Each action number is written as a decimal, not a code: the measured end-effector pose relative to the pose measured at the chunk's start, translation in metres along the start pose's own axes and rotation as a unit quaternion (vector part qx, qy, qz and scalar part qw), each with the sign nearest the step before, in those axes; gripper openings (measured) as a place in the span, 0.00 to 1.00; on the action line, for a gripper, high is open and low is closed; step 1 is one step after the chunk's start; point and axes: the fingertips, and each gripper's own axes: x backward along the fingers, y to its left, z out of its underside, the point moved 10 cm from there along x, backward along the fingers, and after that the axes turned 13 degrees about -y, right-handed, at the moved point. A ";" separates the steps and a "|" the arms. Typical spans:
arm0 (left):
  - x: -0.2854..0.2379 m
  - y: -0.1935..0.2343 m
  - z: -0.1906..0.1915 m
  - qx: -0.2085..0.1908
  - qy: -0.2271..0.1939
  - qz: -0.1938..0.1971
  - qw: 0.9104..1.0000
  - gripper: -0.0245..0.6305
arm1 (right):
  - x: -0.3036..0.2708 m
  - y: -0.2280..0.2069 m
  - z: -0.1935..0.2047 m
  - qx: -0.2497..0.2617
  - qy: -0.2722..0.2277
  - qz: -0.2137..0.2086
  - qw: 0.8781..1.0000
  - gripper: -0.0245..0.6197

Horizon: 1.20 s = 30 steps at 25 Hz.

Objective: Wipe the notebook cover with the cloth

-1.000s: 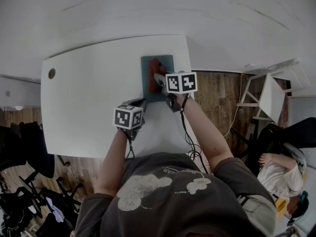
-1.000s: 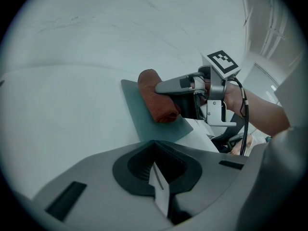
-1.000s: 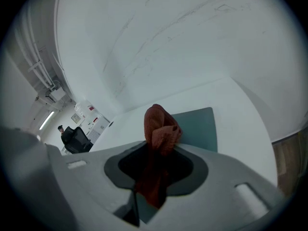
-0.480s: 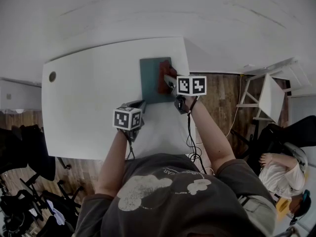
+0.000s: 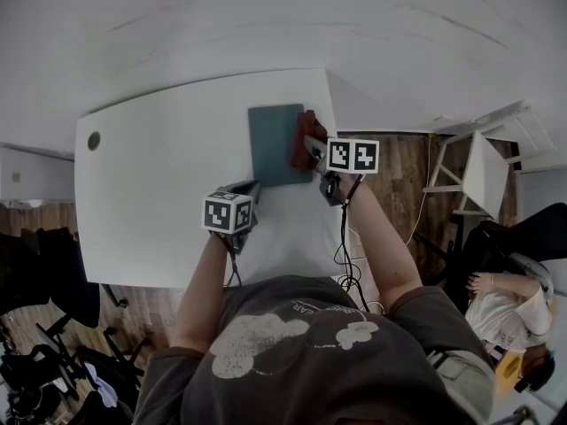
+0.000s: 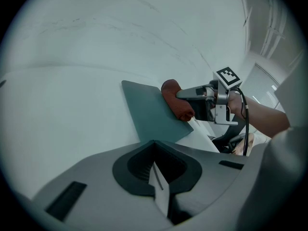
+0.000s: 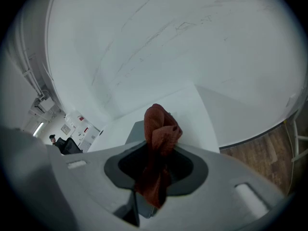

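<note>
In the head view, the notebook [image 5: 273, 144] is lying flat on the desk [image 5: 159, 184], close to the far right corner. Its long axis is running from the near edge toward the far edge. The right gripper [image 5: 314, 150] is reaching in from the desk's right edge and is pressing a bunched red cloth [image 5: 304, 151] against the right margin of the cover. The left gripper [image 5: 251, 189] is sitting just beside the notebook's near left corner; I cannot tell whether it is touching it.

In the left gripper view, this gripper's jaws are sitting together with nothing between them. The teal cover is stretching away just ahead of them. The cloth is resting on the cover's right side, with the other gripper behind it.

In the right gripper view, the jaws are clamping the cloth. A twisted lump of it is standing up ahead of them, and a tail is hanging back through the gap. A strip of the cover is showing just to the left of the lump, with bare white desk beyond it.

The cover is lying almost wholly to the left of the cloth. The next stroke therefore probably needs to run leftward across the short axis. The right gripper is the nearer one and is already carrying the cloth.
</note>
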 end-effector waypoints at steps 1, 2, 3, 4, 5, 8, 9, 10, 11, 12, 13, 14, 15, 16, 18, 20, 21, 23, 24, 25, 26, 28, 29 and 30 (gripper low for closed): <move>0.000 0.000 0.000 0.000 0.000 0.000 1.000 0.04 | 0.001 -0.001 0.000 0.000 -0.001 0.002 1.000 0.20; 0.000 0.000 0.000 0.000 -0.001 0.001 1.000 0.04 | 0.003 -0.002 0.000 0.000 -0.001 0.005 1.000 0.21; 0.000 0.000 0.000 0.000 -0.001 0.001 1.000 0.04 | 0.005 -0.004 0.000 0.000 -0.001 0.008 1.000 0.21; 0.000 0.000 0.001 0.000 -0.002 0.002 1.000 0.04 | 0.006 -0.005 0.001 -0.001 -0.001 0.012 1.000 0.20; 0.001 0.000 0.001 -0.001 -0.003 0.003 1.000 0.04 | 0.008 -0.007 0.001 -0.003 -0.001 0.016 1.000 0.20; 0.003 0.001 0.002 -0.004 -0.008 0.005 1.000 0.04 | 0.012 -0.010 0.001 -0.005 -0.001 0.028 1.000 0.21; 0.003 0.001 0.003 -0.003 -0.011 0.006 1.000 0.04 | 0.013 -0.009 0.000 -0.005 -0.002 0.030 1.000 0.21; 0.004 0.001 0.003 -0.001 -0.014 0.006 1.000 0.04 | 0.014 -0.008 -0.001 -0.006 -0.005 0.030 1.000 0.21; 0.005 0.001 0.004 0.003 -0.018 0.006 1.000 0.04 | 0.016 -0.007 -0.001 -0.008 -0.008 0.027 1.000 0.20; 0.005 0.002 0.004 0.009 -0.023 0.007 1.000 0.04 | 0.017 -0.004 -0.002 -0.009 -0.011 0.023 1.000 0.20; 0.005 0.002 0.005 0.014 -0.028 0.007 0.999 0.04 | 0.018 -0.001 -0.003 -0.009 -0.013 0.018 1.000 0.20; 0.005 0.003 0.006 0.018 -0.032 0.008 0.999 0.04 | 0.019 0.003 -0.005 -0.007 -0.014 0.012 1.000 0.20; 0.005 0.002 0.006 0.019 -0.034 0.008 0.999 0.04 | 0.020 0.006 -0.006 -0.004 -0.014 0.007 1.000 0.20; 0.005 0.001 0.006 0.016 -0.034 0.008 0.999 0.04 | 0.020 0.011 -0.006 0.001 -0.013 0.000 1.000 0.20; 0.006 -0.001 0.006 0.007 -0.035 0.009 0.999 0.04 | 0.020 0.020 -0.006 0.007 -0.009 -0.015 1.000 0.20; 0.011 -0.004 0.005 0.006 -0.044 0.011 0.999 0.04 | 0.021 0.033 -0.003 0.012 -0.005 -0.030 0.999 0.20; 0.015 -0.005 0.004 0.008 -0.051 0.013 0.999 0.04 | 0.021 0.041 0.000 0.012 -0.003 -0.038 0.999 0.20; 0.022 -0.005 0.003 0.010 -0.062 0.013 0.998 0.04 | 0.020 0.056 0.005 0.012 0.002 -0.054 0.998 0.20; 0.025 -0.005 0.002 0.009 -0.064 0.011 0.998 0.04 | 0.019 0.063 0.008 0.011 0.005 -0.062 0.998 0.20; 0.028 -0.005 0.002 0.009 -0.066 0.009 0.998 0.04 | 0.017 0.070 0.011 0.010 0.008 -0.069 0.998 0.20; 0.031 -0.004 0.003 0.009 -0.068 0.007 0.998 0.04 | 0.015 0.076 0.015 0.010 0.011 -0.076 0.997 0.20; 0.037 -0.002 0.004 0.014 -0.072 0.001 0.997 0.04 | 0.011 0.087 0.023 0.010 0.018 -0.089 0.996 0.20; 0.040 -0.001 0.006 0.016 -0.073 -0.002 0.997 0.04 | 0.009 0.093 0.028 0.010 0.022 -0.094 0.995 0.20; 0.042 0.000 0.007 0.018 -0.074 -0.004 0.997 0.04 | 0.007 0.098 0.033 0.010 0.027 -0.098 0.995 0.20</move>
